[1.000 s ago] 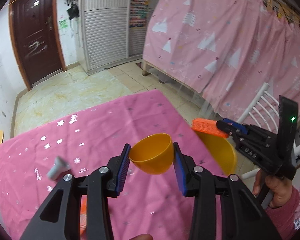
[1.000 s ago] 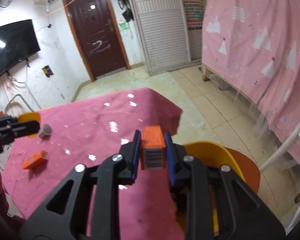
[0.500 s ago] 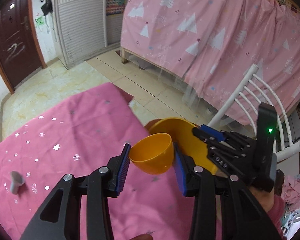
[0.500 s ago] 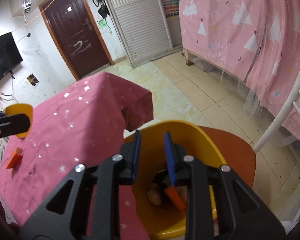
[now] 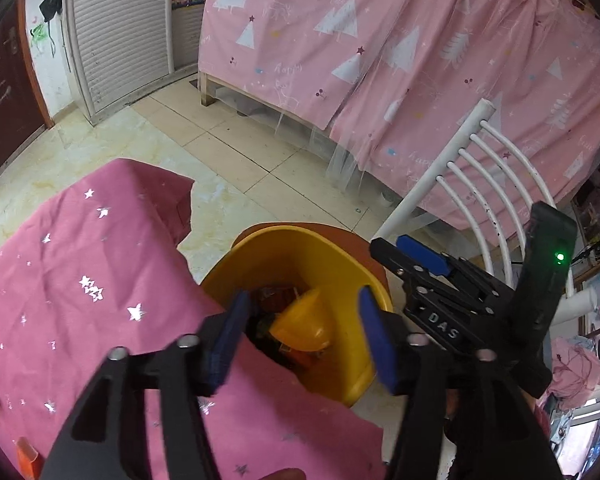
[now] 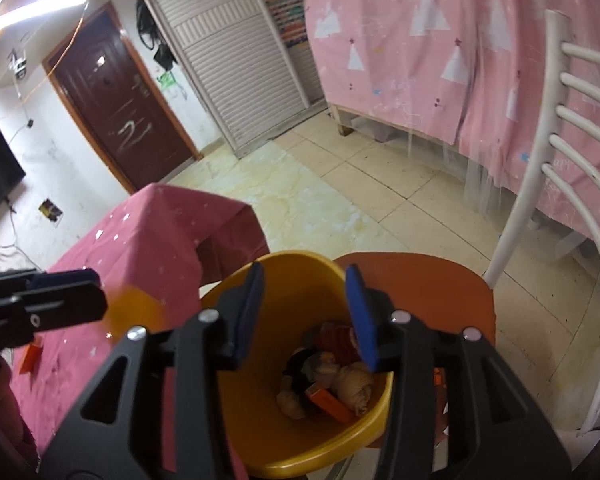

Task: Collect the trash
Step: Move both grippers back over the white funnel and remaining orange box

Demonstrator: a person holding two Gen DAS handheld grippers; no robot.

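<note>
Release done, I judge: left gripper (image 5: 300, 336) jaws have just been opening, yellow cup (image 5: 302, 326) seemingly loose, dropping into yellow bin (image 5: 300, 248) below. Right gripper (image 6: 306, 316) has just been opening too, empty, its orange box (image 6: 328, 400) already inside.

The left claw (image 5: 300, 326) hangs over a round yellow plastic bin (image 5: 340, 264), its blue-padded jaws just opened wide and apart from everything. Between and below them a small yellow plastic cup (image 5: 306, 322) lies tilted inside the bin on dark trash. The right claw (image 5: 404, 256), black with a blue pad, sits just right of it over the bin's far rim. Left of both spreads the surface's pink star-printed cloth (image 5: 72, 280).
</note>
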